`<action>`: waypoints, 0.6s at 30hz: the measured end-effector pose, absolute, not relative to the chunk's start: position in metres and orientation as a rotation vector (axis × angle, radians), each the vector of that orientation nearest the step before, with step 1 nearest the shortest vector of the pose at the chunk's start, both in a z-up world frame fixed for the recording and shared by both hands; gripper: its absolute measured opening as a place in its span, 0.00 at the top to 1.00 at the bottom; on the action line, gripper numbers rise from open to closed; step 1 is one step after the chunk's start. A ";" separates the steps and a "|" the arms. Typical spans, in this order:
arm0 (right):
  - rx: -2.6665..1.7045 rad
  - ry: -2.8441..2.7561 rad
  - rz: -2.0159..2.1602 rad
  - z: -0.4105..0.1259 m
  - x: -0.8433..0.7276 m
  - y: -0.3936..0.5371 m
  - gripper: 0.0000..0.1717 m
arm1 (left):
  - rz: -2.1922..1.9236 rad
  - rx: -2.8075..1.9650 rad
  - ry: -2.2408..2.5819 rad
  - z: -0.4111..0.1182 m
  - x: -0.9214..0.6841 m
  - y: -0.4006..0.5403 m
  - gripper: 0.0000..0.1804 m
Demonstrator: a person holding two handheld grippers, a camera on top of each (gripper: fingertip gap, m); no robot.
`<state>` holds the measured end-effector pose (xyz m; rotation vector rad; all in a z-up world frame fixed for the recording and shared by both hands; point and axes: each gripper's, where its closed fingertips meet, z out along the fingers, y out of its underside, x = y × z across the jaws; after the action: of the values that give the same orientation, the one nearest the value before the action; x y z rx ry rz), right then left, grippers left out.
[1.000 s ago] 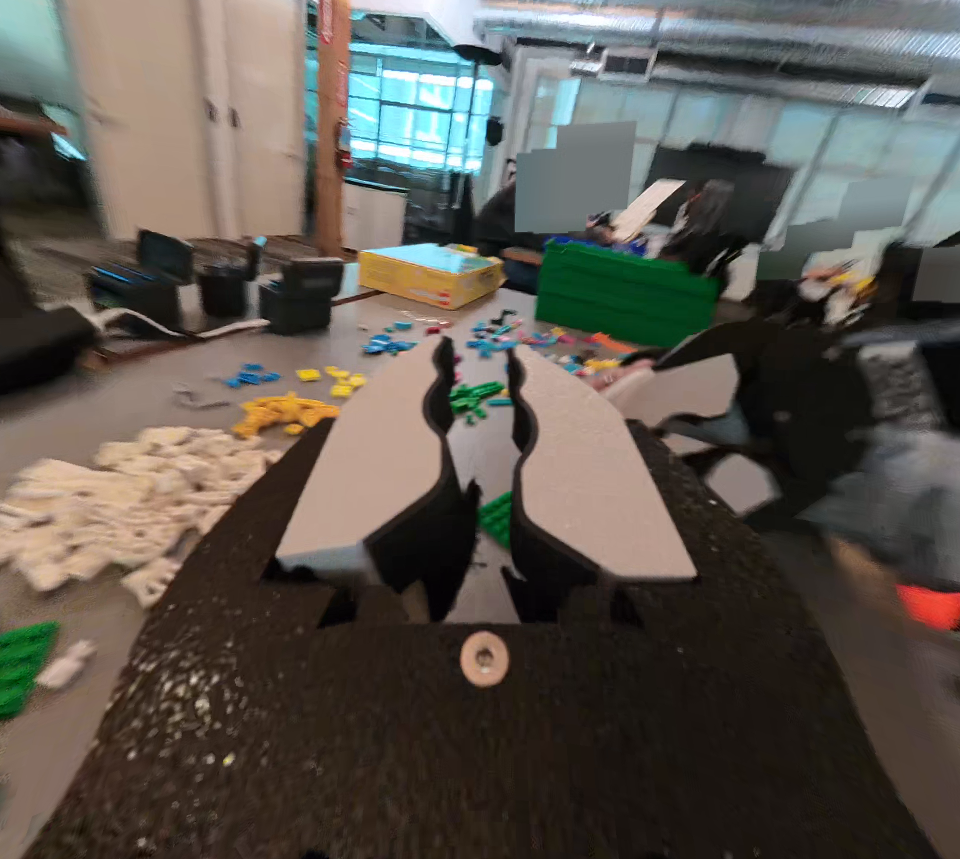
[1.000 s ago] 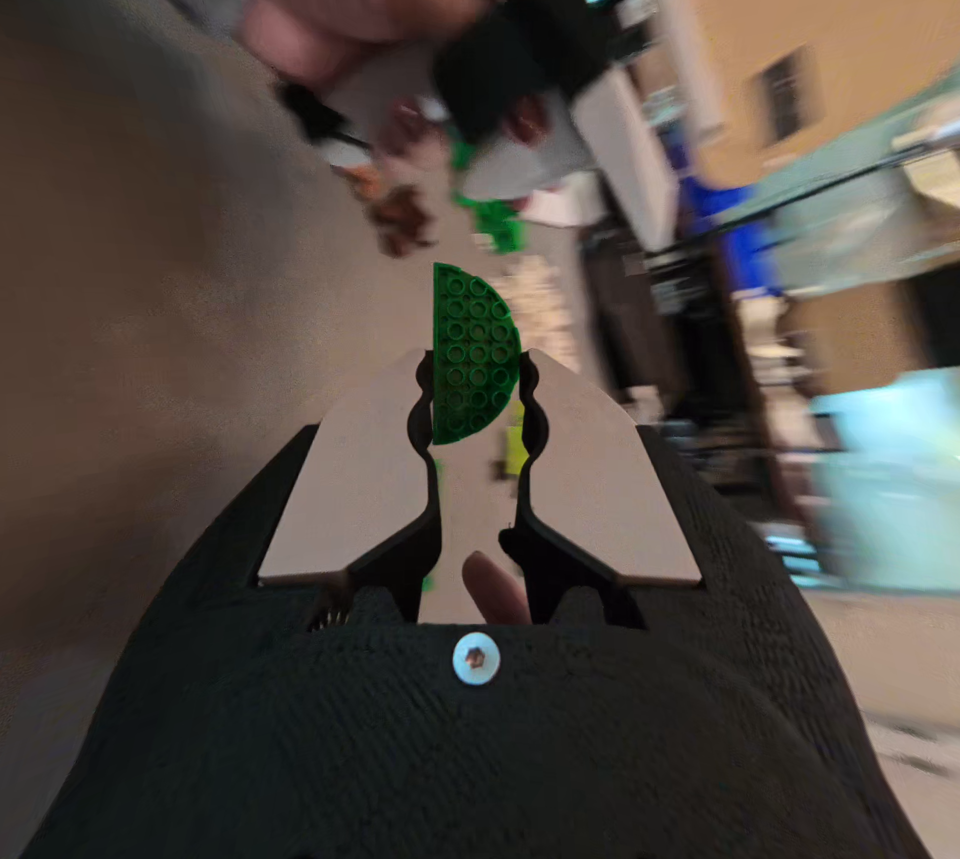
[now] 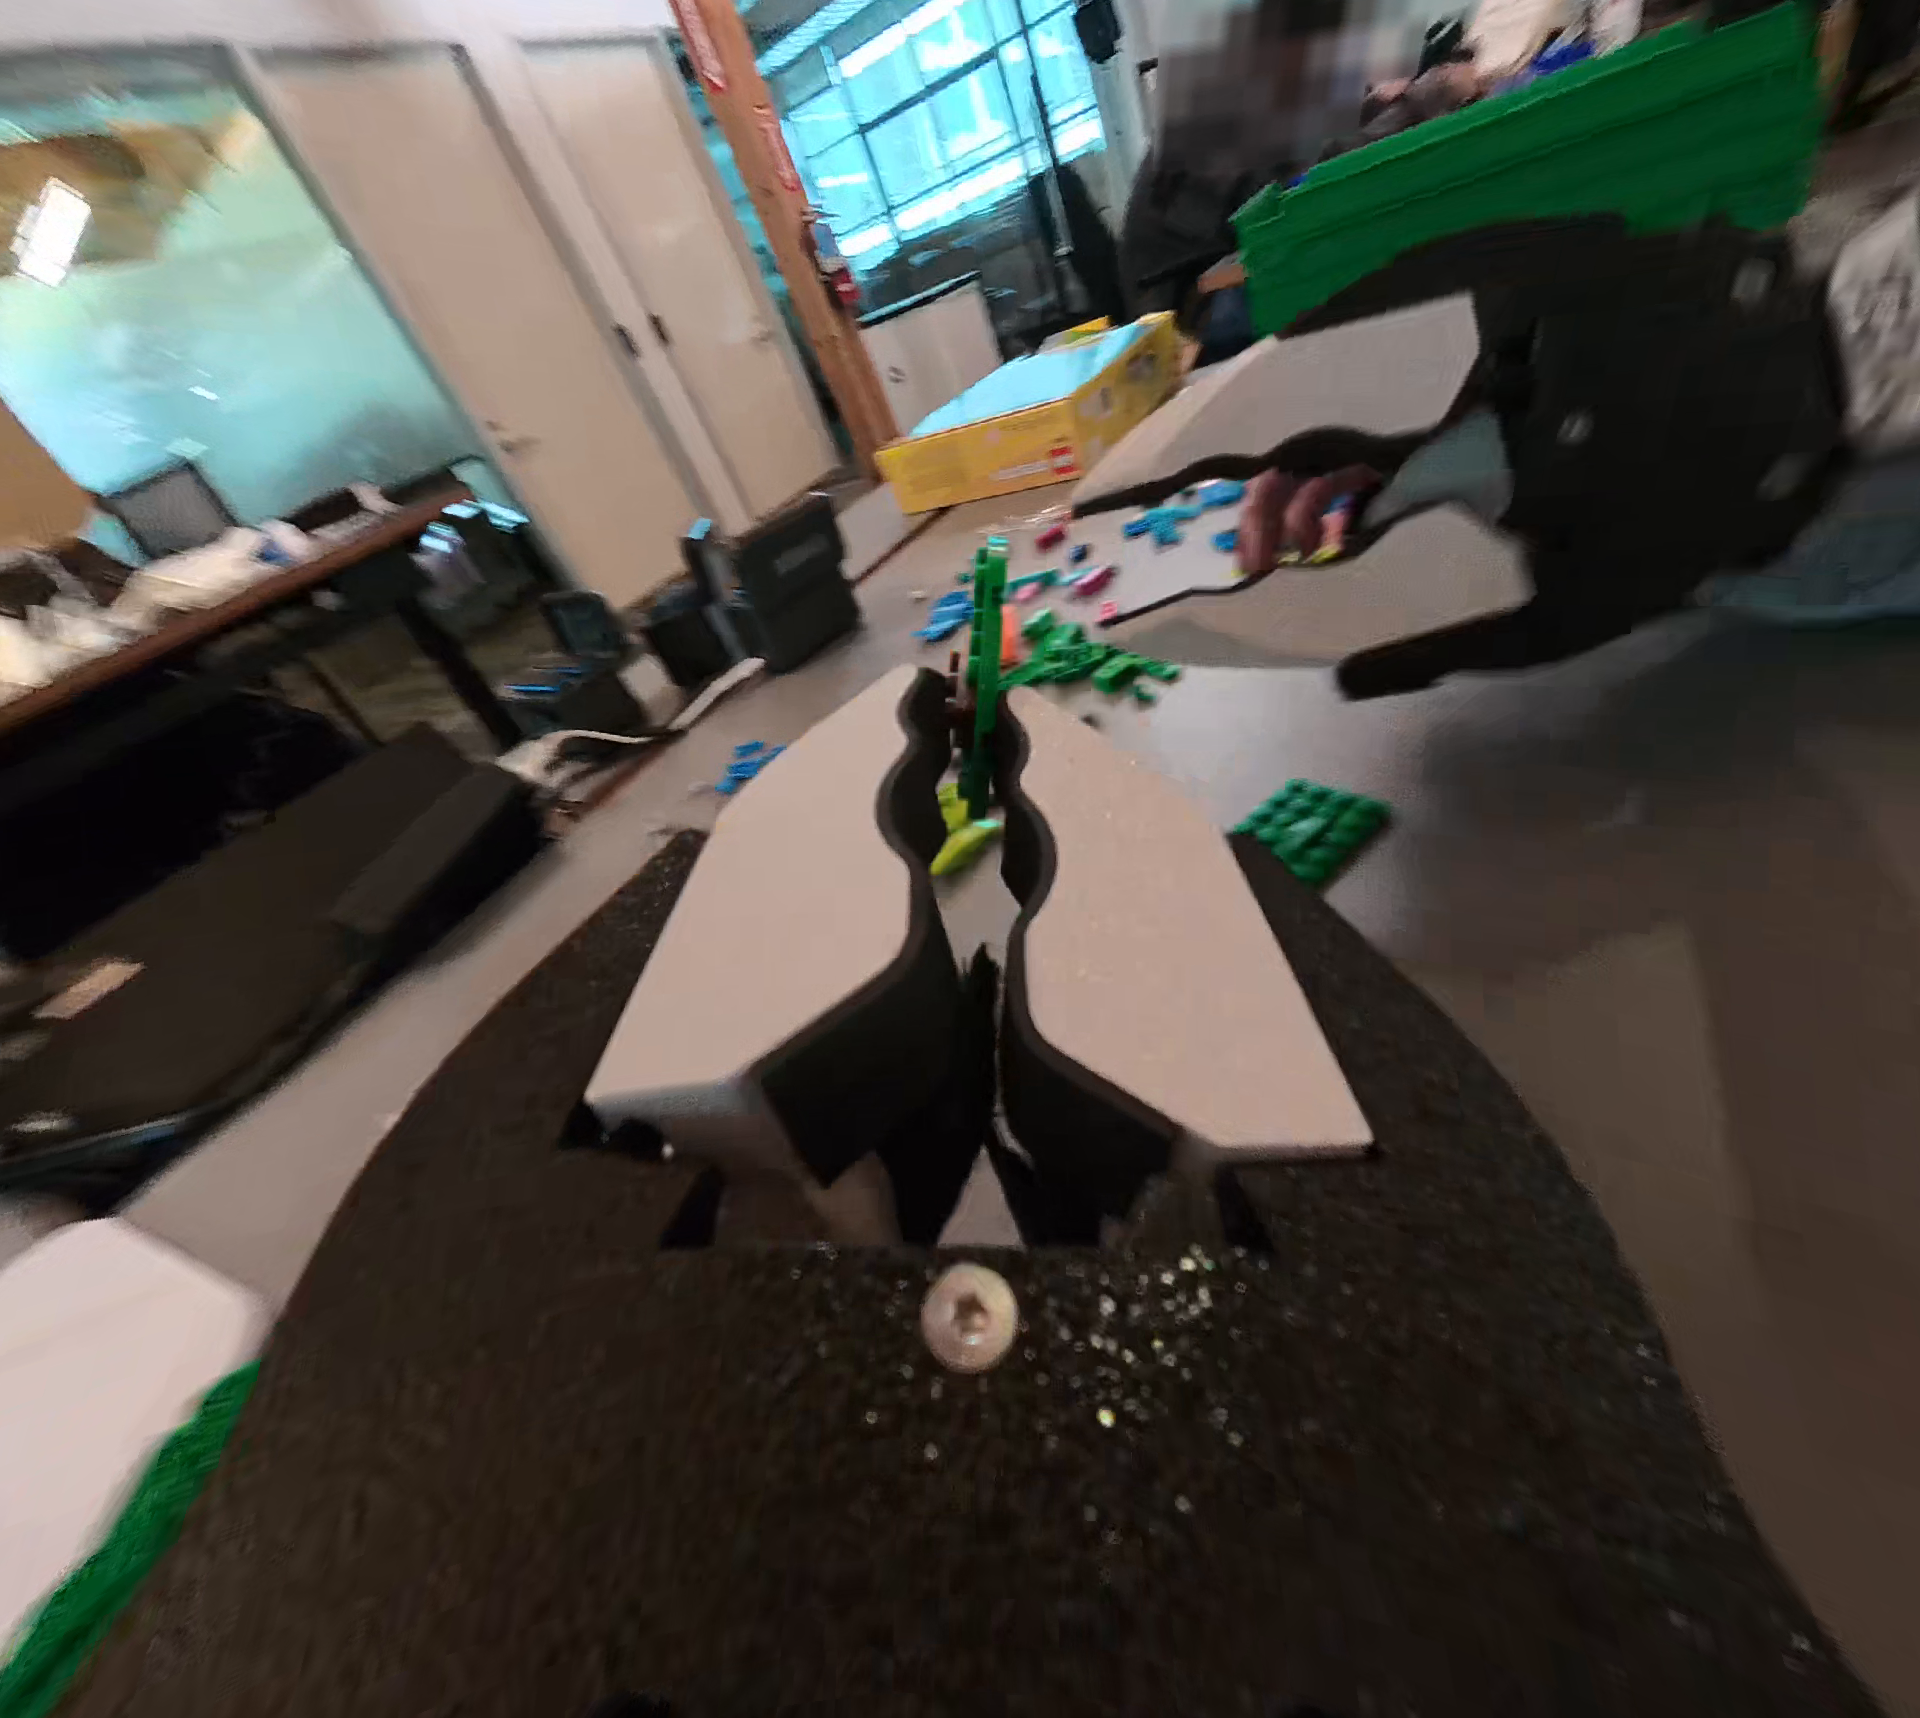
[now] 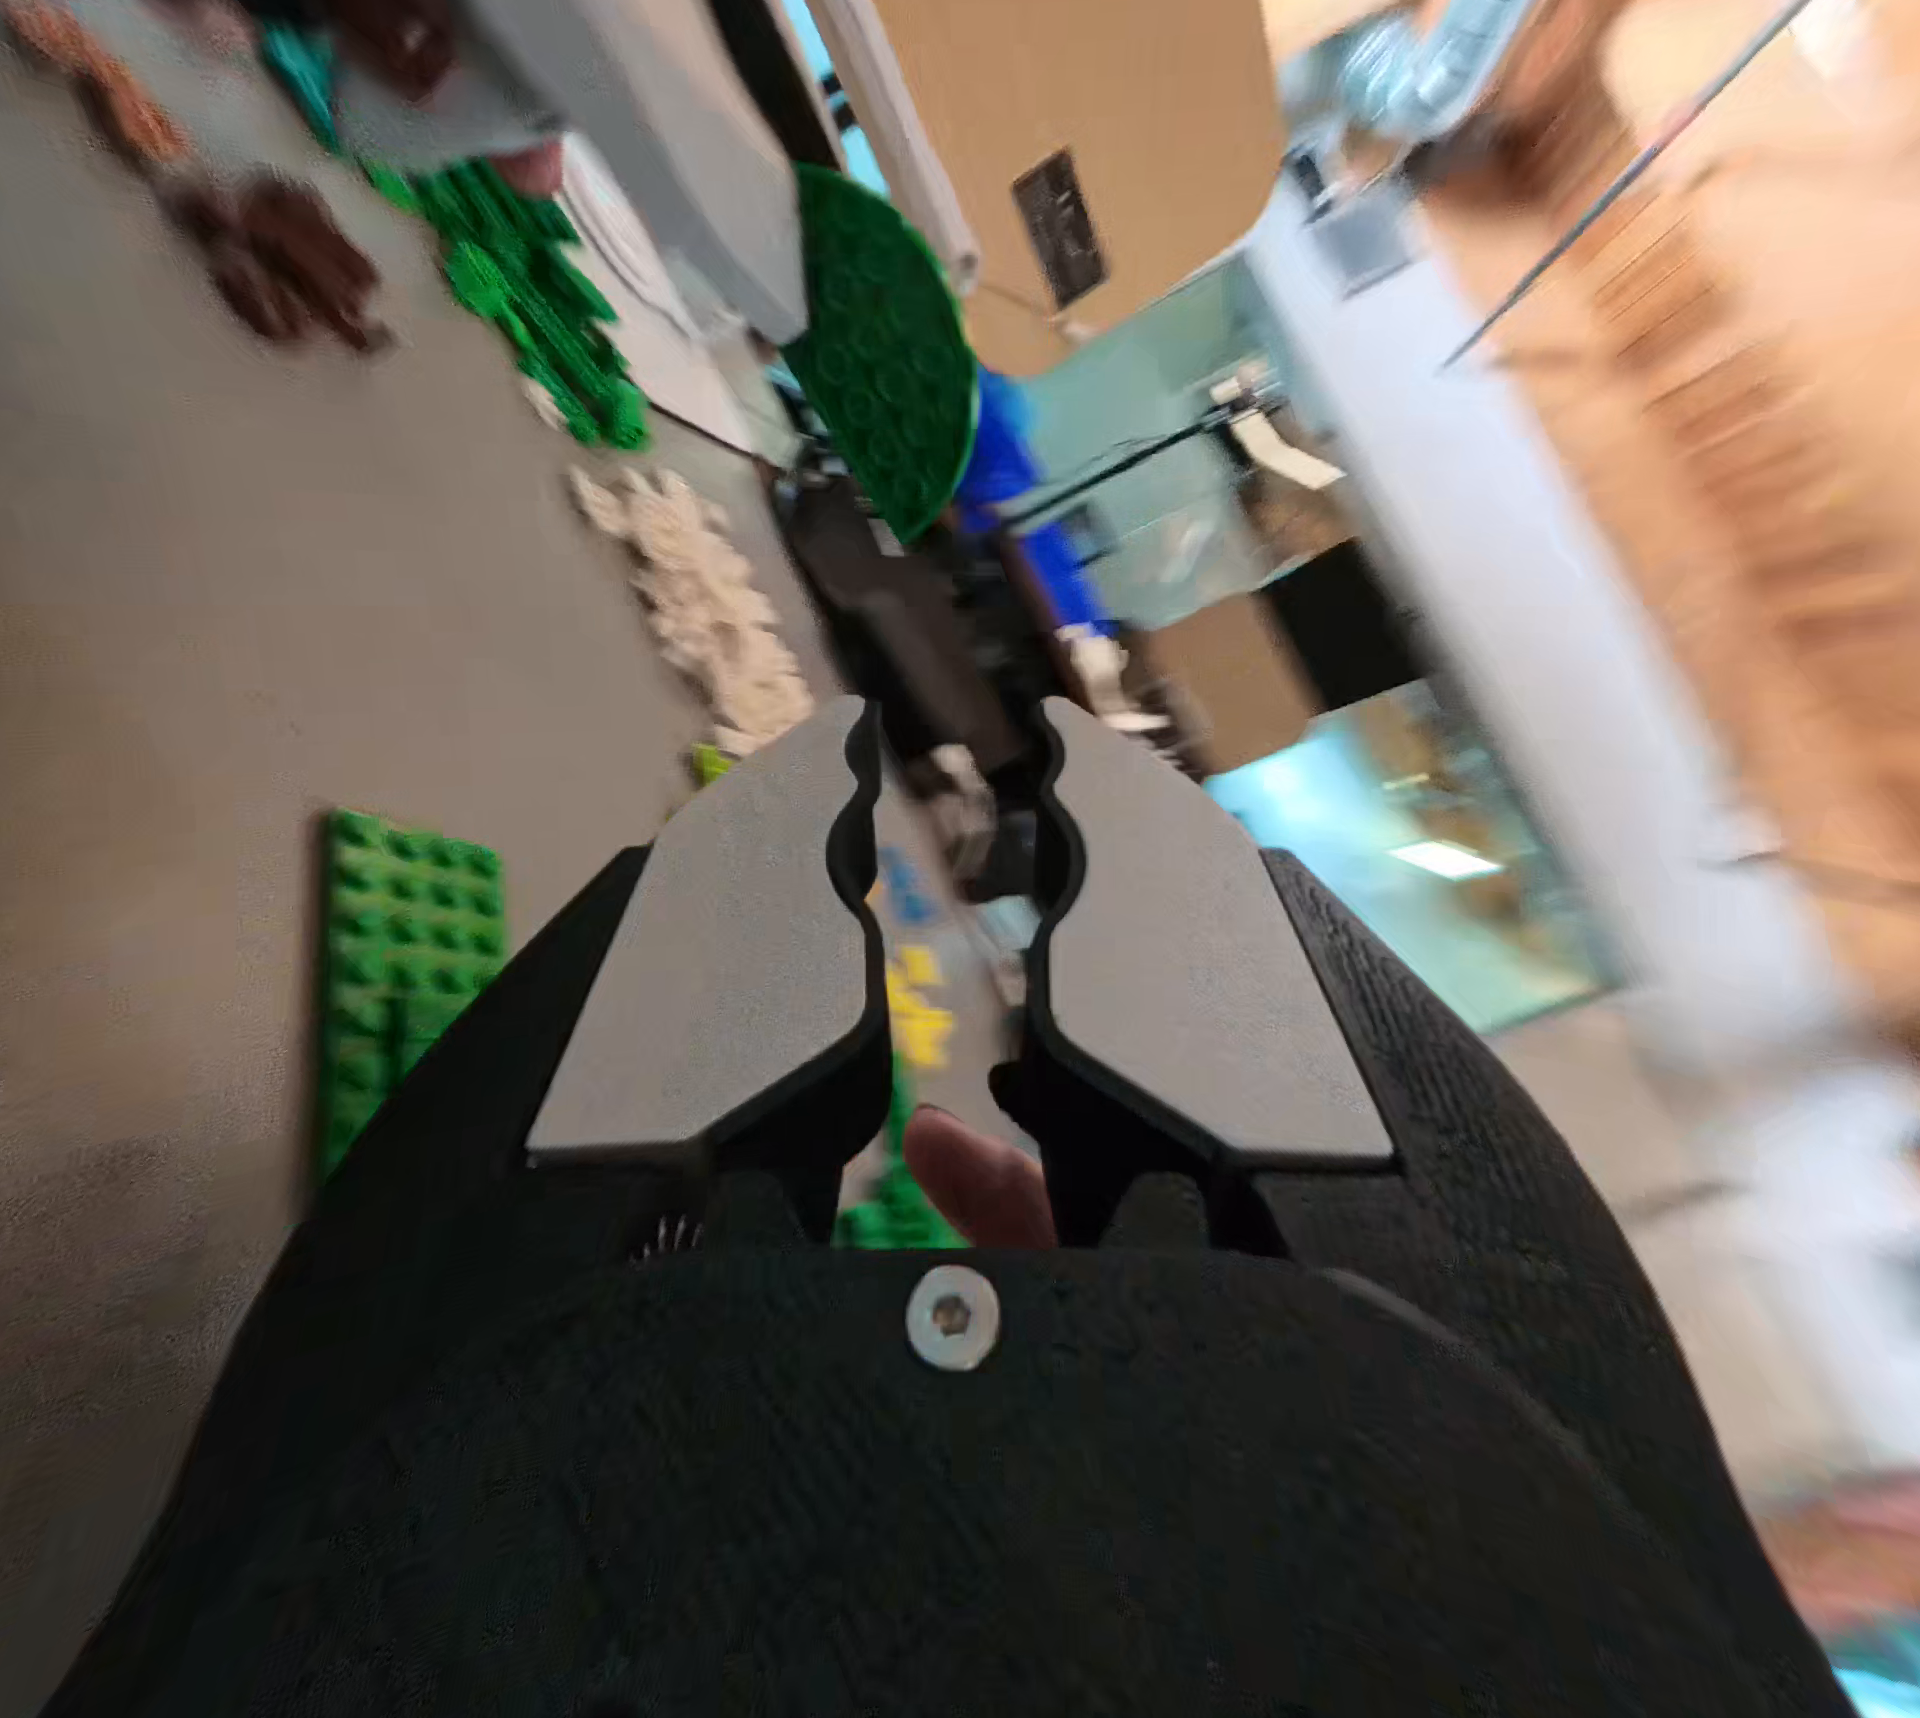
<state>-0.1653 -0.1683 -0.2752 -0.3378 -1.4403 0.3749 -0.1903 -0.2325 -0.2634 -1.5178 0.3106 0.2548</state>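
Observation:
My left gripper [image 3: 964,702] is shut on a green half-round studded plate [image 3: 985,629], which stands edge-on between its fingertips above the grey table [image 3: 1558,941]. In the right wrist view the same plate [image 4: 883,359] sticks out from a grey finger [image 4: 675,162] of the left gripper, clear of the table. My right gripper [image 4: 956,723] is open with nothing between its fingers. It also shows in the left wrist view [image 3: 1101,556], open, to the right of the plate and apart from it.
A green square plate [image 3: 1311,827] lies on the table just right of my left fingers. Loose green bricks [image 3: 1091,660], blue bricks [image 3: 1184,515] and a yellow box [image 3: 1029,432] lie farther off. A white brick pile [image 4: 707,598] and brown pieces [image 4: 281,255] are also on the table. Some 8 cm of space lies between my two pairs of fingers.
The right gripper held the green half-round plate a second ago and has let go. The left gripper, open then, has shut on the plate and holds it now. Both views have swung.

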 end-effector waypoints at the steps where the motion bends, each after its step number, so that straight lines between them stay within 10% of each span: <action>1: -0.428 -1.501 0.526 -0.280 -0.165 -0.170 0.85 | 0.353 -1.507 0.338 -0.262 -0.194 -0.234 0.96; 6: -0.478 -1.688 1.055 -0.284 -0.147 -0.208 0.78 | 0.647 -1.448 0.590 -0.268 -0.178 -0.233 0.96; 18: -0.094 -1.618 0.374 -0.297 -0.154 -0.203 0.92 | 0.601 -1.454 0.812 -0.289 -0.145 -0.231 0.96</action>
<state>-0.1537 -0.2027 -0.2967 -0.0941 -1.6184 0.3743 -0.1452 -0.2306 -0.2887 -1.4542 0.8121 0.6013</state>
